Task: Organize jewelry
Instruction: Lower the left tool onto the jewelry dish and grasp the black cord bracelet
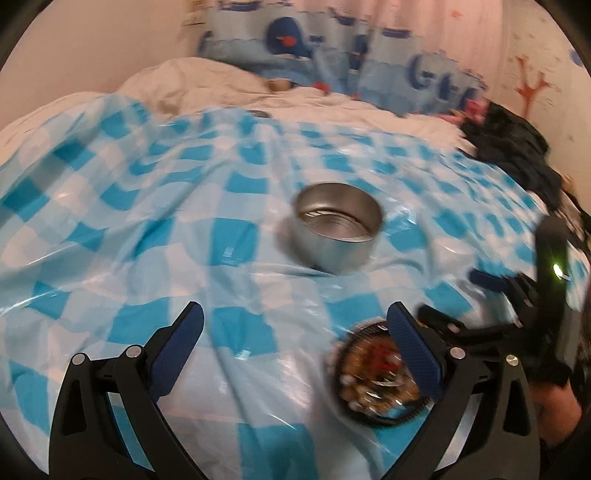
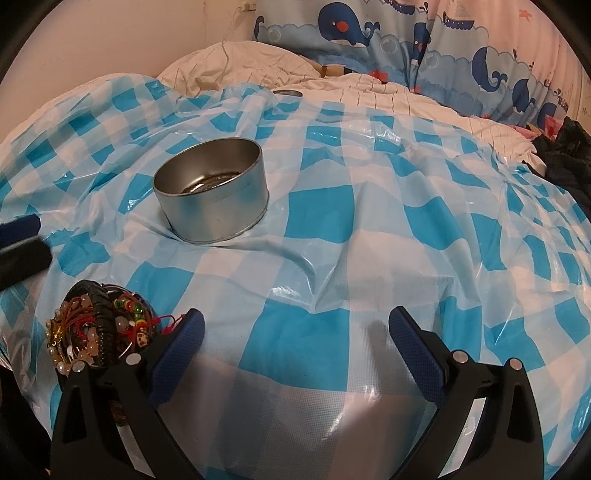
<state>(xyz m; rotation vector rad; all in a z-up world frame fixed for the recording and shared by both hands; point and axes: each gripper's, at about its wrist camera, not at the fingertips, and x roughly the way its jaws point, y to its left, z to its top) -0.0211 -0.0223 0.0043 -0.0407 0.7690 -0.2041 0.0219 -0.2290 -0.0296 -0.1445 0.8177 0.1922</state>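
On the bed, a metal tin [image 2: 212,192] sits open on the checked plastic sheet [image 2: 369,229], likely ready to receive the jewelry pile [image 2: 98,328] at seven o'clock (a tangle of beads and bracelets). Left hand-held gripper [image 1: 295,332] and right hand-held gripper [image 2: 295,332] both gape wide, holding nothing.

A bedroom in a home. Shown by a bed [image 2: 424,99] with rumpled white bedding, a pillow [image 2: 229,62] near the plain wall [image 2: 110,37], and a pleated curtain [image 2: 388,33] printed with blue whales and boats behind it. Spread over the bedding, a glossy blue-and-white checked plastic sheet [image 2: 332,221] as a makeshift work surface. Dark clothes [image 1: 517,147] heaped at the right edge of the bed. Starfish decals [image 1: 532,88] on the pink wall beyond.
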